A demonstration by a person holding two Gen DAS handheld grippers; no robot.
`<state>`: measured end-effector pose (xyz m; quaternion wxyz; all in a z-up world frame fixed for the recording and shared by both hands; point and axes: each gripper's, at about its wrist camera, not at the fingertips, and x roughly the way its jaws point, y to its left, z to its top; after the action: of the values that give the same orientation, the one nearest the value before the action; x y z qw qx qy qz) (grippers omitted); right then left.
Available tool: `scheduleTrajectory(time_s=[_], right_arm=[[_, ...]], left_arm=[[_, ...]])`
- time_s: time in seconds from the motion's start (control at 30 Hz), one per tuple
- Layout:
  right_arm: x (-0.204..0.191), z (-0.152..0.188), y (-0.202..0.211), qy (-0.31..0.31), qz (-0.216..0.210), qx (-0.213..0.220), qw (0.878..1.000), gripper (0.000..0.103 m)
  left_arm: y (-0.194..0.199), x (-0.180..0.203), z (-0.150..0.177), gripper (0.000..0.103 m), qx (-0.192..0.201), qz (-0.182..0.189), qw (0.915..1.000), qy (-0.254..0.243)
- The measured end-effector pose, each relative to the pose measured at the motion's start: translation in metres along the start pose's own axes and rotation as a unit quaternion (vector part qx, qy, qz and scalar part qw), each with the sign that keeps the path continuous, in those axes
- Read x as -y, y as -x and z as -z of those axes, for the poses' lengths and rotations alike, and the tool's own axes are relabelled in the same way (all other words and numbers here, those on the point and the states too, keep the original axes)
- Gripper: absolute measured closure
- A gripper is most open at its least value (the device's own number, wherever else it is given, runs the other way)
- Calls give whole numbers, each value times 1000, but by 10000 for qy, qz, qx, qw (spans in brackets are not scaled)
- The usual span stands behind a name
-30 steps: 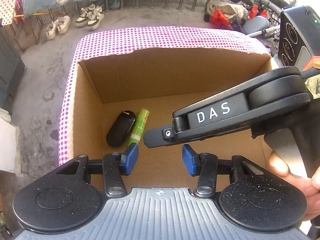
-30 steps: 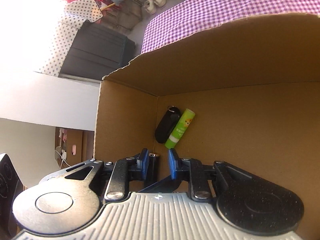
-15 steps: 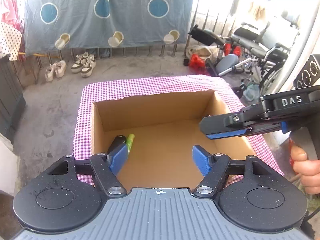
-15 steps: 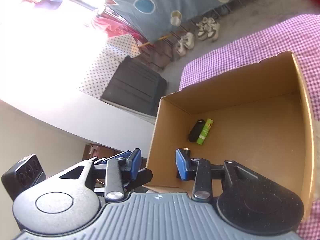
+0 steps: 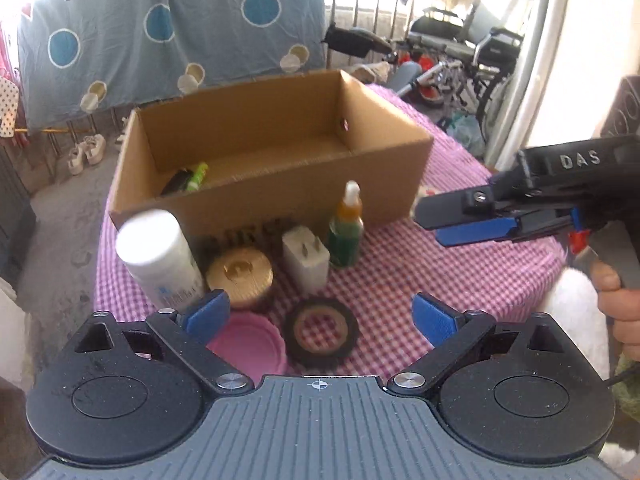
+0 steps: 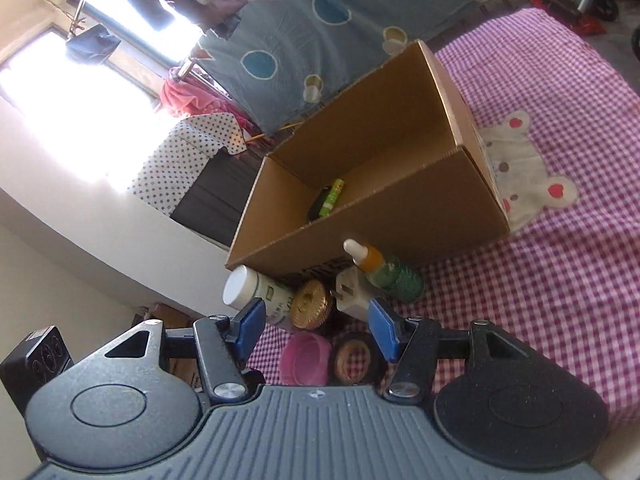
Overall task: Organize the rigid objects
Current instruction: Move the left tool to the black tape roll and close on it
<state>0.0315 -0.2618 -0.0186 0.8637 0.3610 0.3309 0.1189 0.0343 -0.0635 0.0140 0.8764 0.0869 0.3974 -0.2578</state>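
Cardboard box [image 5: 280,184] on pink gingham tablecloth [image 5: 400,280], holding a black key fob [image 5: 176,182] and green glue stick [image 5: 198,176] in its left corner. Before the box's near wall: white bottle [image 5: 160,256], gold ridged lid [image 5: 240,272], white plug adapter [image 5: 306,260], green dropper bottle [image 5: 346,228], pink lid [image 5: 252,344], black tape roll [image 5: 320,332]. Left gripper [image 5: 320,314] and right gripper [image 6: 316,330]: jaws opening, nothing between them, both above the near items.

An open cardboard box [image 5: 280,188] holds a green tube [image 5: 197,175] and a black object [image 5: 176,182]. Before it stand a white bottle [image 5: 160,258], gold lid [image 5: 240,276], white plug [image 5: 306,260], green dropper bottle [image 5: 346,232], pink lid [image 5: 250,344] and black tape roll [image 5: 320,332].
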Motion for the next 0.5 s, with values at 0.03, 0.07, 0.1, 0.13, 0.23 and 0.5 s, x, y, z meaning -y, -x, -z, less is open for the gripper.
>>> scheduleTrajectory(time_s=[0.03, 0.07, 0.1, 0.13, 0.23, 0.5], right_arm=[[2, 6, -7, -5, 91, -77, 9999, 43], [5, 15, -13, 54, 216, -179, 9996, 43], [5, 20, -20, 133, 339, -249, 9990, 44], [3, 23, -26, 226, 428, -302, 9984, 44], [-4, 30, -40, 540, 587, -419, 9959, 52], [-9, 35, -74, 1176, 992, -833, 9846, 77]], left_arm=[[-8, 6, 7, 5, -142, 74, 9998, -93], [-14, 11, 12, 6, -276, 101, 9995, -151], [-21, 16, 17, 6, -381, 127, 9990, -218], [-25, 20, 20, 6, -410, 154, 9987, -279], [-40, 27, 29, 8, -465, 74, 9984, -328], [-60, 37, 40, 9, -501, -74, 9969, -599]])
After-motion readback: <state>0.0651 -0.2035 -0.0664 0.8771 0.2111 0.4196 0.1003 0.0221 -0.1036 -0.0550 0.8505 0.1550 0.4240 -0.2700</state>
